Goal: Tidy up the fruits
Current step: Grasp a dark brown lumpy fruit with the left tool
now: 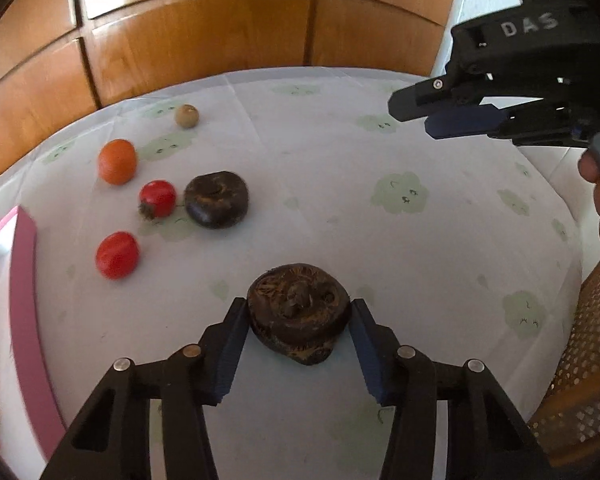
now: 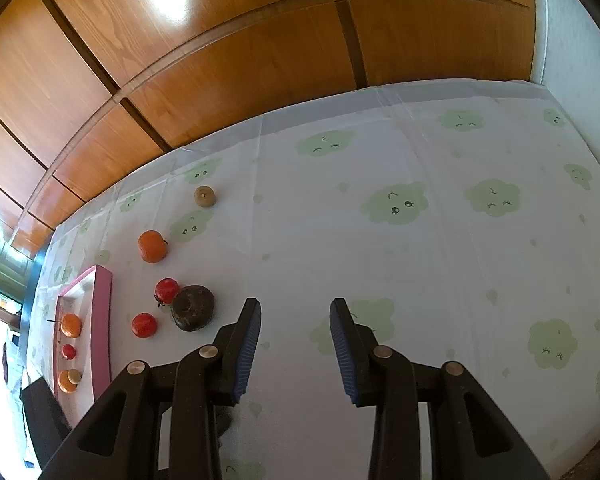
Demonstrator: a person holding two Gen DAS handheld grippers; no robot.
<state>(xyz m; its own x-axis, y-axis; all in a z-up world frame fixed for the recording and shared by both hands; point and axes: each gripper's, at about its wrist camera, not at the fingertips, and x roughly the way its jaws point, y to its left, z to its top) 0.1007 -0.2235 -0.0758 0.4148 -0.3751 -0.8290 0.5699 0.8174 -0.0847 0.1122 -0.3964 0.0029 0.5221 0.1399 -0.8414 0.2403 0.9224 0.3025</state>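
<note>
My left gripper (image 1: 299, 312) is shut on a dark brown rough fruit (image 1: 298, 312), its blue pads touching both sides. On the cloth to the left lie a second dark fruit (image 1: 216, 199), two red fruits (image 1: 158, 199) (image 1: 117, 255), an orange fruit (image 1: 117, 161) and a small tan fruit (image 1: 187, 116). My right gripper (image 2: 295, 312) is open and empty above the cloth; it also shows at the upper right of the left wrist view (image 1: 432, 114). In the right wrist view the second dark fruit (image 2: 192, 308) lies just left of its fingers.
A pink-rimmed tray (image 2: 100, 328) at the left holds several small fruits: orange, red and tan. A wooden cabinet (image 2: 220, 60) stands behind the table. A white cloth with green cloud faces (image 2: 420, 240) covers the table. A wicker chair (image 1: 580, 360) is at the right.
</note>
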